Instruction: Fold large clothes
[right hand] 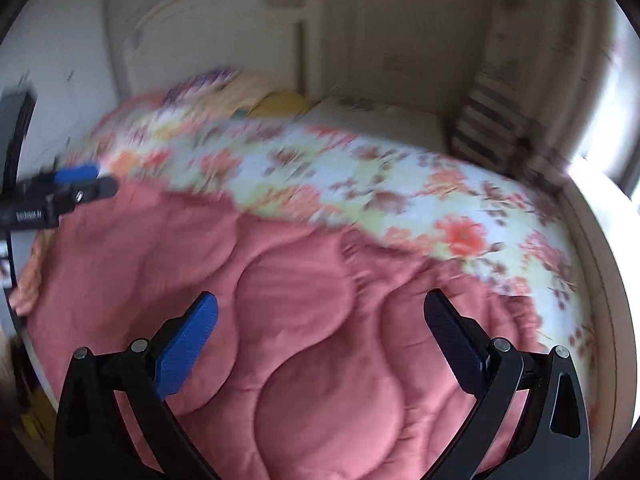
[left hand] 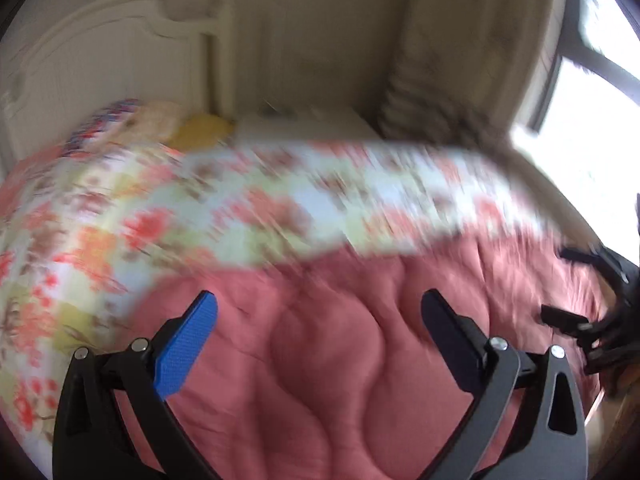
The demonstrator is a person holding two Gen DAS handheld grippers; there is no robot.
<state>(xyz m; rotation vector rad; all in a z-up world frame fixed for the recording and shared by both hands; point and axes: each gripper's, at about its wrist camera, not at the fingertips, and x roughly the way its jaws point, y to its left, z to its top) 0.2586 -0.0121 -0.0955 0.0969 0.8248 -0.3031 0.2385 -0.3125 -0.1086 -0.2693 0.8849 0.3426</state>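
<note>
Two tongs, left tongs (left hand: 319, 312) and right tongs (right hand: 321, 312), gape wide over one pink quilt (left hand: 340, 340), gripping nothing.

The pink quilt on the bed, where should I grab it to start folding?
Take the pink quilt by its left edge, which hangs free off the bed's side. Come in from that side with the left tool, open now, pinching the puffy hem.

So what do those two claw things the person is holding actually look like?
Each is a black, wishbone-shaped frame with silver bolts at its joints. The left gripper and right gripper each end in two flat textured fingers: one pad bright blue, the other dark navy. Small white lettering, too blurred to read, marks the left gripper's side in the right wrist view.
</note>
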